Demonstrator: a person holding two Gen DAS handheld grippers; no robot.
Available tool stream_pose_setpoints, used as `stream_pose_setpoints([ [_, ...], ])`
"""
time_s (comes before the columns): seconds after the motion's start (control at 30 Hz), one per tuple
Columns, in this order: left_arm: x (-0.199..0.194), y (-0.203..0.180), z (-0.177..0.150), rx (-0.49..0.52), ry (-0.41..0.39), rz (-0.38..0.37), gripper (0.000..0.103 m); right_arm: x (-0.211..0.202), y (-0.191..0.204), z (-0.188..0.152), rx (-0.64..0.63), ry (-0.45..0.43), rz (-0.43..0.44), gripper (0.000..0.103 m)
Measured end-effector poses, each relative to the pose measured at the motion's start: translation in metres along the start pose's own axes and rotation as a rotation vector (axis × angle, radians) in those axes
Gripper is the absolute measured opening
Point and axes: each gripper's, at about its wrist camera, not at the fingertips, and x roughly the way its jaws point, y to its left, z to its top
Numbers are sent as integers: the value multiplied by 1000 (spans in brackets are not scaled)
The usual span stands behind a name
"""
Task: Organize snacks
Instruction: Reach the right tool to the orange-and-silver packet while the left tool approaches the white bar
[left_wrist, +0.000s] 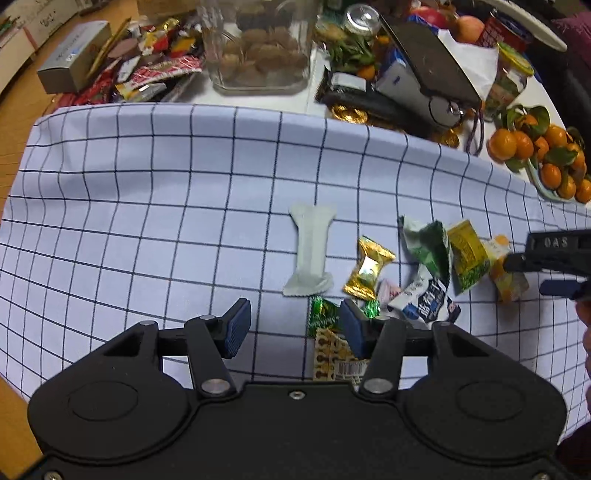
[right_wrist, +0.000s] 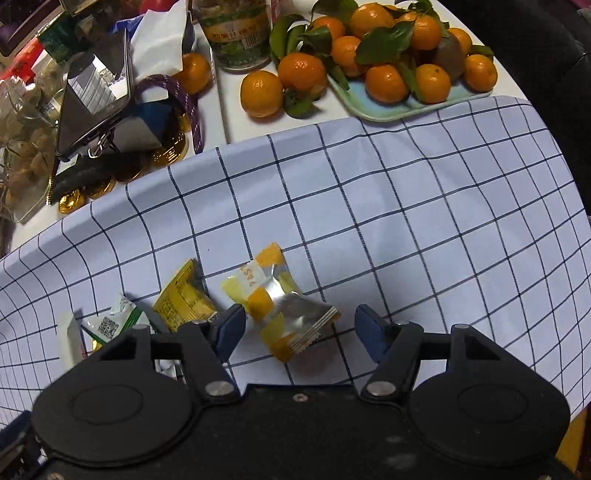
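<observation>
Several wrapped snacks lie on a blue checked cloth (left_wrist: 147, 206). In the left wrist view a pale green bar (left_wrist: 310, 254), a gold candy (left_wrist: 369, 267), a green-white packet (left_wrist: 428, 243) and a yellow-green packet (left_wrist: 467, 254) are spread to the right. My left gripper (left_wrist: 295, 326) is open above the cloth, with a green foil candy (left_wrist: 325, 314) just inside its right finger. My right gripper (right_wrist: 300, 326) is open, and a yellow and silver packet (right_wrist: 288, 310) lies between its fingers with the pads off it. The right gripper (left_wrist: 554, 258) also shows at the left view's right edge.
Behind the cloth stand a glass jar (left_wrist: 258, 48) of brown snacks, a heap of red wrappers (left_wrist: 147, 70), a phone (right_wrist: 99, 96), gold coins (right_wrist: 166, 155) and a tray (right_wrist: 388, 110) of tangerines (right_wrist: 386, 83). Loose tangerines (right_wrist: 260, 94) lie beside it.
</observation>
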Motion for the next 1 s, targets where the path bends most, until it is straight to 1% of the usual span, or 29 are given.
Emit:
stream_pose_setpoints([
  [0.13, 4, -1, 2, -11, 33, -11, 58, 9, 6, 6, -3, -4, -19, 68],
  [0.27, 8, 1, 4, -22, 66, -44, 58, 26, 9, 11, 3, 31, -39, 68],
  [0.33, 9, 1, 5, -23, 75, -52, 58, 31, 10, 12, 1, 50, -31, 71],
  [0.4, 10, 2, 6, -25, 81, -60, 58, 32, 13, 11, -21, 44, -46, 71],
  [0.5, 12, 4, 6, -34, 94, -62, 58, 31, 22, 4, -56, 16, -76, 66],
  [0.53, 13, 5, 5, -39, 99, -59, 58, 30, 24, 3, -66, 11, -76, 58],
  [0.57, 14, 6, 5, -44, 103, -56, 58, 28, 29, 0, -84, 14, -72, 53],
  [0.63, 18, 5, 3, -43, 116, -52, 58, 27, 34, -4, -113, 47, -76, 53],
  [0.77, 26, 0, -2, -39, 148, -68, 58, 22, 35, -15, -147, 107, -40, 51],
  [0.87, 32, -4, -5, -58, 173, -98, 58, 12, 32, -22, -145, 107, -11, 49],
  [0.93, 36, -9, -4, -66, 179, -93, 58, 4, 27, -24, -128, 106, 9, 49],
  [1.0, 38, -14, -2, -81, 165, -72, 58, -4, 22, -25, -114, 104, 28, 49],
])
